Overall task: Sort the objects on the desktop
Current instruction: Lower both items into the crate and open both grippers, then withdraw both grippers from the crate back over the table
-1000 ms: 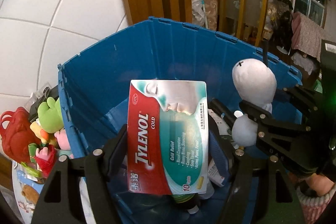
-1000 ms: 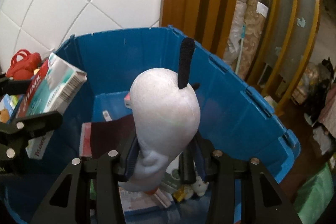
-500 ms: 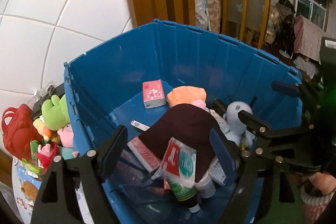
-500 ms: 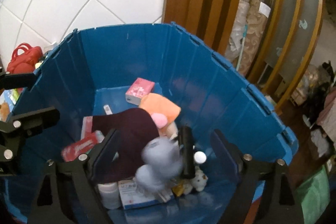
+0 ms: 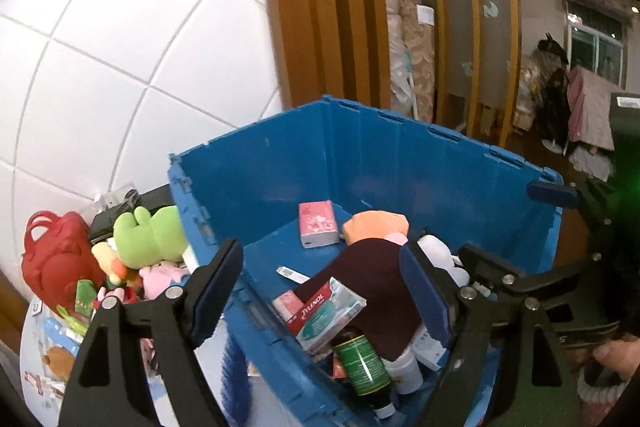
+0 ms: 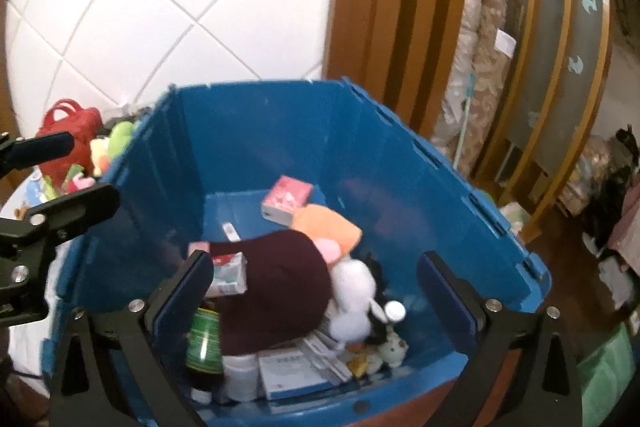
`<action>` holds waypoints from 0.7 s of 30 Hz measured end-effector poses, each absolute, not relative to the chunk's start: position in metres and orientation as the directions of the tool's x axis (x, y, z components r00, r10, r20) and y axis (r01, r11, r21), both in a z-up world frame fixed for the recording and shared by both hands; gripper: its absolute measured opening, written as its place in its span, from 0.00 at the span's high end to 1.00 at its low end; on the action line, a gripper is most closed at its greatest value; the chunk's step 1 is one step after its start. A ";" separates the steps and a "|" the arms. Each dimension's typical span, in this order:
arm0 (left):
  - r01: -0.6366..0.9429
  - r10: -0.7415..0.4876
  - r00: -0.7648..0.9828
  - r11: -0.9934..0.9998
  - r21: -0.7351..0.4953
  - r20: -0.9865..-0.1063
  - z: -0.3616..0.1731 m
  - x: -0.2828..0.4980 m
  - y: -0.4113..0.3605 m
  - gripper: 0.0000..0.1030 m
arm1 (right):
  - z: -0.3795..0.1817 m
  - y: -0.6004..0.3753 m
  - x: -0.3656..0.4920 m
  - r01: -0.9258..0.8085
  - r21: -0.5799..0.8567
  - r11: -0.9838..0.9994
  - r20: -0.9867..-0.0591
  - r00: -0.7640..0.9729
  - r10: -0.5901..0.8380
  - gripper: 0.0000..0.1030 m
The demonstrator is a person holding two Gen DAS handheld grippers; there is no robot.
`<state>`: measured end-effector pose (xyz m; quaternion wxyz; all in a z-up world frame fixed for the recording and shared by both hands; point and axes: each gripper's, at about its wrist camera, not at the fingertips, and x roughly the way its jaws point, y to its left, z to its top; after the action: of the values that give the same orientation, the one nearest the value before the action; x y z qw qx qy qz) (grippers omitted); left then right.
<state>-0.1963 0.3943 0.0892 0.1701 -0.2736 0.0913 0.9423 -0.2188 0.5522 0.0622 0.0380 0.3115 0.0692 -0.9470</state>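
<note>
White tiled wall and wooden slats stand behind the blue bin [image 5: 400, 163]. Low in the frame centre, the Tylenol box [image 5: 326, 313] lies inside it on a dark maroon cloth [image 6: 276, 291], with the white plush toy [image 6: 352, 295] beside that cloth. Both the left gripper [image 5: 328, 291] and right gripper [image 6: 316, 291] hover above with fingers wide and empty, the right having just opened. Plush toys [image 5: 148, 235] crowd the tabletop lower left.

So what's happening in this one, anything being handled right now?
A person holds two grippers over a blue plastic crate. Both the left gripper and the right gripper are open and empty; the right's jaws have just been opening. The red-and-teal Tylenol box and the white plush toy lie inside the crate among other clutter.
</note>
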 end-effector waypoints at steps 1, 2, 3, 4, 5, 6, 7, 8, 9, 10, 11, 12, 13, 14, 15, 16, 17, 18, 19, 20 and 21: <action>-0.367 0.273 -0.794 -0.928 0.071 -0.543 0.090 -0.195 0.389 0.22 | 0.064 0.550 -0.217 0.114 -0.105 -0.988 -0.590 -0.807 -0.030 0.00; -0.364 0.274 -0.797 -0.929 0.066 -0.538 0.091 -0.193 0.383 0.22 | 0.066 0.547 -0.215 0.112 -0.101 -0.989 -0.585 -0.810 -0.032 0.00; -0.362 0.275 -0.800 -0.930 0.065 -0.533 0.091 -0.192 0.378 0.22 | 0.068 0.544 -0.213 0.112 -0.094 -0.989 -0.580 -0.814 -0.036 0.00; -0.358 0.275 -0.804 -0.932 0.061 -0.528 0.092 -0.191 0.371 0.22 | 0.071 0.541 -0.212 0.114 -0.090 -0.989 -0.575 -0.817 -0.042 0.00; -0.355 0.277 -0.807 -0.933 0.053 -0.521 0.093 -0.190 0.364 0.22 | 0.073 0.537 -0.210 0.117 -0.087 -0.989 -0.570 -0.820 -0.047 0.00; -0.352 0.280 -0.810 -0.935 0.046 -0.515 0.093 -0.189 0.357 0.22 | 0.076 0.531 -0.208 0.122 -0.087 -0.989 -0.563 -0.825 -0.052 0.00; -0.342 0.277 -0.813 -0.939 0.034 -0.513 0.094 -0.188 0.347 0.22 | 0.080 0.525 -0.206 0.125 -0.089 -0.988 -0.558 -0.828 -0.055 0.00; -0.333 0.274 -0.815 -0.943 0.025 -0.510 0.094 -0.188 0.340 0.22 | 0.083 0.519 -0.204 0.129 -0.093 -0.987 -0.550 -0.833 -0.057 0.00; -0.325 0.273 -0.817 -0.945 0.015 -0.508 0.094 -0.188 0.332 0.22 | 0.088 0.509 -0.200 0.136 -0.097 -0.986 -0.540 -0.840 -0.063 0.00; -0.320 0.273 -0.819 -0.948 0.007 -0.505 0.094 -0.187 0.322 0.22 | 0.091 0.505 -0.198 0.140 -0.097 -0.985 -0.533 -0.843 -0.067 0.00; -0.312 0.269 -0.823 -0.950 0.002 -0.500 0.094 -0.187 0.312 0.22 | 0.094 0.497 -0.196 0.149 -0.096 -0.984 -0.525 -0.848 -0.077 0.00; -0.302 0.262 -0.827 -0.953 0.002 -0.497 0.093 -0.186 0.304 0.22 | 0.098 0.487 -0.193 0.156 -0.097 -0.983 -0.517 -0.852 -0.084 0.00; -0.287 0.247 -0.833 -0.958 0.005 -0.494 0.092 -0.186 0.292 0.22 | 0.100 0.479 -0.192 0.160 -0.099 -0.982 -0.513 -0.854 -0.087 0.00; -0.279 0.239 -0.836 -0.960 0.007 -0.494 0.091 -0.185 0.284 0.22 | 0.103 0.467 -0.189 0.167 -0.101 -0.981 -0.506 -0.857 -0.094 0.00; -0.269 0.231 -0.837 -0.963 0.004 -0.497 0.090 -0.185 0.272 0.22 | 0.105 0.458 -0.187 0.175 -0.101 -0.979 -0.502 -0.859 -0.102 0.00; -0.261 0.225 -0.836 -0.965 0.001 -0.501 0.088 -0.185 0.264 0.22 | 0.107 0.449 -0.186 0.185 -0.102 -0.977 -0.498 -0.860 -0.110 0.00; -0.253 0.219 -0.835 -0.967 -0.001 -0.505 0.085 -0.185 0.253 0.22 | 0.108 0.438 -0.185 0.195 -0.106 -0.975 -0.495 -0.861 -0.118 0.00; -0.246 0.212 -0.834 -0.969 -0.001 -0.509 0.082 -0.185 0.244 0.22 | 0.110 0.425 -0.183 0.209 -0.109 -0.972 -0.492 -0.861 -0.130 0.00; -0.235 0.200 -0.834 -0.972 0.003 -0.514 0.079 -0.185 0.232 0.22 | 0.110 0.417 -0.183 0.217 -0.106 -0.970 -0.491 -0.860 -0.139 0.00; -0.221 0.184 -0.835 -0.975 0.009 -0.519 0.075 -0.186 0.222 0.22 | 0.110 0.404 -0.183 0.232 -0.100 -0.968 -0.492 -0.857 -0.154 0.00; -0.207 0.170 -0.835 -0.978 0.013 -0.524 0.072 -0.186 0.211 0.22 | 0.109 0.395 -0.184 0.239 -0.098 -0.966 -0.493 -0.855 -0.162 0.00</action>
<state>-0.1860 0.2113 0.0716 0.0984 -0.2700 0.0346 0.9572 -0.1838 0.3952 0.1089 0.1046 0.2486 0.0779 -0.9598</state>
